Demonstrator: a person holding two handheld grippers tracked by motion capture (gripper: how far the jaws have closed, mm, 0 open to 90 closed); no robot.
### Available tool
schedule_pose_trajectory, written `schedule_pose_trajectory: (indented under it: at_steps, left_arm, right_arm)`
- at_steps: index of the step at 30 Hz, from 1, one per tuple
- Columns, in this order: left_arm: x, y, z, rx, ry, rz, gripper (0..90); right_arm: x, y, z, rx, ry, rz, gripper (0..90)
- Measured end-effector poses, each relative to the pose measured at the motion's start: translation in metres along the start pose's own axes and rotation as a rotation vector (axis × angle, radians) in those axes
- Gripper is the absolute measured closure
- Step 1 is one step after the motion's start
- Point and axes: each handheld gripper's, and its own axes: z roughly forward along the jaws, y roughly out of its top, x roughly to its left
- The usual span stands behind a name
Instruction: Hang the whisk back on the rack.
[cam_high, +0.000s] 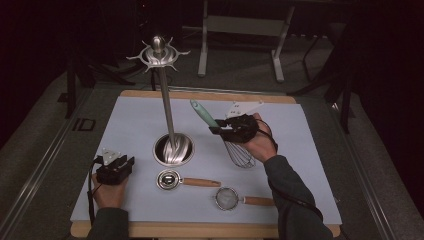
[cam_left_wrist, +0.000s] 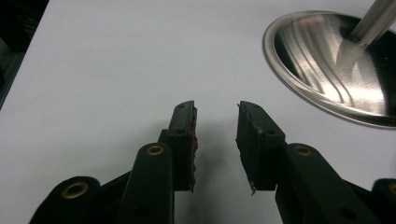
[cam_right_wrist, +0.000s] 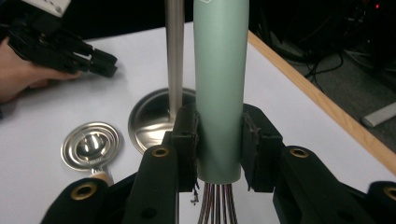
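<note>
Right hand-held gripper (cam_right_wrist: 218, 140) clamped on whisk (cam_right_wrist: 219, 88) by its mint handle, wires hanging below, apparently lifted off the tabletop (cam_high: 135, 125) beside the stand (cam_high: 167, 115). Left hand-held gripper (cam_left_wrist: 215, 135) parted, holding nothing, resting low over bare tabletop near the stand's base.

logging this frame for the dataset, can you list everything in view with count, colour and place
whisk: 1, mint-green handle, steel wires, held tilted in right hand-held gripper
utensil stand: 1, silver, pole on round base, mat centre, hooks on top
egg separator: 1, steel bowl, wooden handle, in front of stand
small strainer: 1, steel mesh, wooden handle, front right
mat: 1, pale blue-white, covers table
table: 1, wooden edge
left hand-held gripper: 1, black, open, front left
right hand-held gripper: 1, black, shut on whisk
</note>
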Motion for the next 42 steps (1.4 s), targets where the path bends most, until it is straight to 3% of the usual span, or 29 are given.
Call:
schedule_pose_trajectory:
  at_steps: [12, 42]
  left_arm:
    - [0.0, 0.0, 0.0, 0.001, -0.002, 0.001, 67.6]
    - [0.0, 0.0, 0.0, -0.002, -0.001, -0.002, 67.5]
  right_arm:
    - [-0.003, 0.023, -0.016, -0.081, 0.012, -0.026, 69.4]
    - [0.014, 0.072, -0.047, -0.288, 0.082, -0.062, 69.5]
